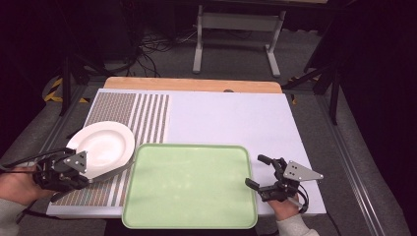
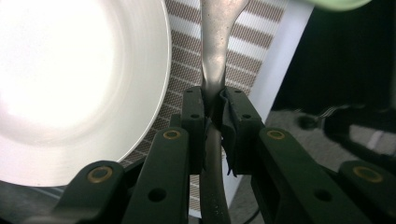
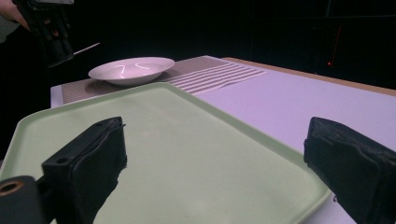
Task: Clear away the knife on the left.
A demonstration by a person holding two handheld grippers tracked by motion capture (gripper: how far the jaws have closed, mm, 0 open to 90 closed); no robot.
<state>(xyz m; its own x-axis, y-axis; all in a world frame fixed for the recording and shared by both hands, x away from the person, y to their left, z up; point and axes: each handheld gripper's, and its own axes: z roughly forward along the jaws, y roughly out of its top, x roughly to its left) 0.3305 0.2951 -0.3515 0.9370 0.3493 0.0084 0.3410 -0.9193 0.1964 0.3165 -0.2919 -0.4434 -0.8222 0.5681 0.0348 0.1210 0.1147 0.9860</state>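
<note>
Nearest to us, at 6 o'clock in the high view, lies the green tray (image 1: 189, 184) flat on the surface (image 1: 236, 120), its near edge at the surface's front edge. At 4 o'clock, just beside the tray's right rim, we see the right tool (image 1: 259, 172) held by a hand (image 1: 285, 209); its 2 jaws stand wide apart with nothing between them. In the right gripper view the same jaws frame the tray's corner, 1 over the tray and 1 over the bare surface beyond the rim.

At 8 o'clock the left tool (image 1: 86, 174) is clamped on a metal utensil handle (image 2: 215, 51). In the left gripper view the handle (image 2: 215, 51) runs up between the closed pads (image 2: 233, 121) and widens toward the top; we cannot tell what kind of utensil it is. It hangs above the striped mat (image 1: 142, 115).

Farther off, at 9 o'clock, the white plate (image 1: 102, 146) rests on that mat, just left of the tray's far left corner and just beside the left tool. In the right gripper view the plate (image 3: 131, 69) sits beyond the tray.
</note>
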